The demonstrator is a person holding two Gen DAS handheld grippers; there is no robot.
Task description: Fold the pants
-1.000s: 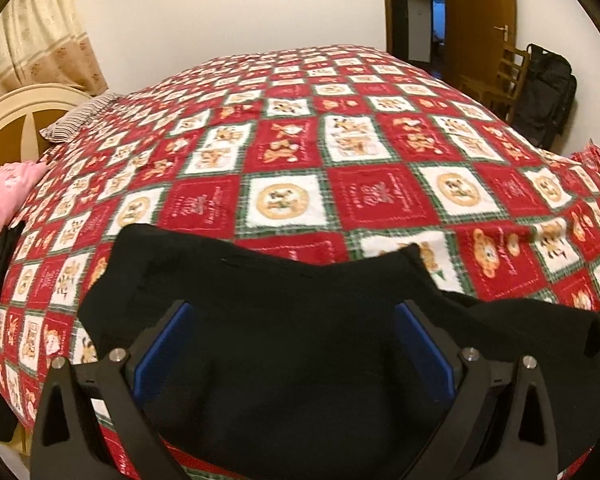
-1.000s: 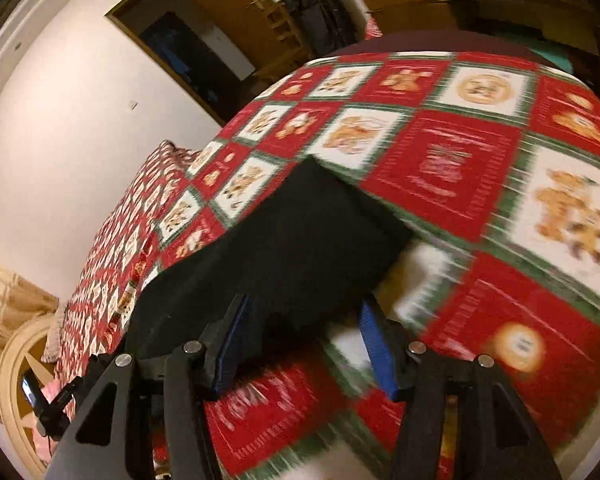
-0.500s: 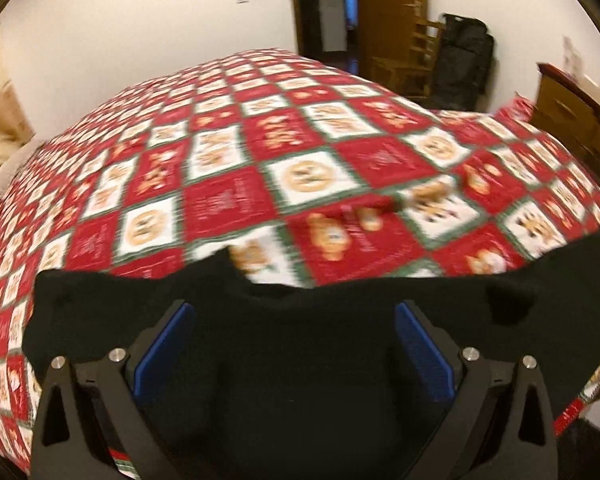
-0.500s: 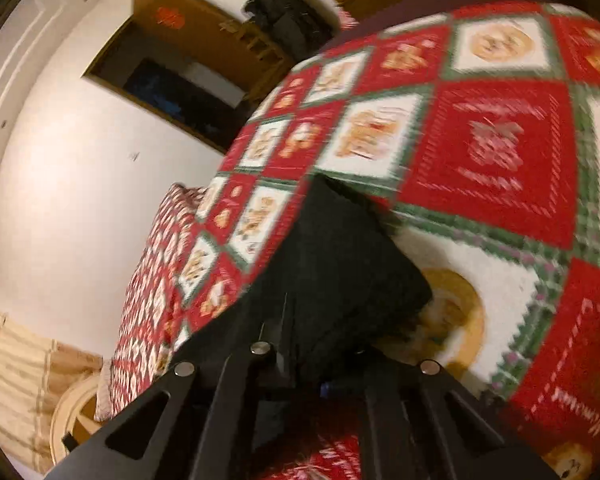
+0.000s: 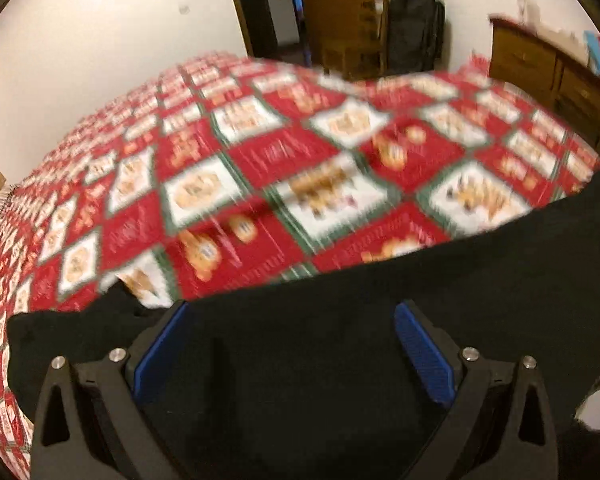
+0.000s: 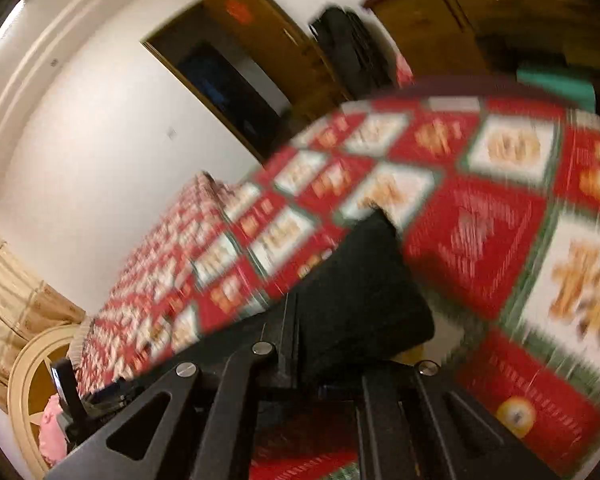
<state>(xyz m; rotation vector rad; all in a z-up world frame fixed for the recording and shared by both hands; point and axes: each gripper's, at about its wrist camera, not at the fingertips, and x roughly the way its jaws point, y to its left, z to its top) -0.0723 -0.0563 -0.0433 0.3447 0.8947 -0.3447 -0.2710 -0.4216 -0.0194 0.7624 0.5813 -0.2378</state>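
The black pants (image 5: 340, 320) lie on a bed with a red, white and green patchwork quilt (image 5: 284, 160). In the left wrist view my left gripper (image 5: 296, 344) is open, its blue pads (image 5: 424, 356) spread wide just over the black cloth. In the right wrist view my right gripper (image 6: 332, 364) is shut on an end of the pants (image 6: 364, 284), which bunches up above the closed jaws over the quilt (image 6: 500, 216). Both views are blurred by motion.
A dark open doorway (image 5: 268, 8), a wooden door and chair (image 5: 340, 20), a black bag (image 5: 414, 24) and a wooden dresser (image 5: 548, 68) stand past the bed. A cream headboard (image 6: 32, 380), a pink item (image 6: 52, 432) and the left gripper lie at the lower left of the right wrist view.
My right gripper closed on the end of the pants and has lifted it. My left gripper stayed open and swung right across the pants; its view now faces the dresser side.
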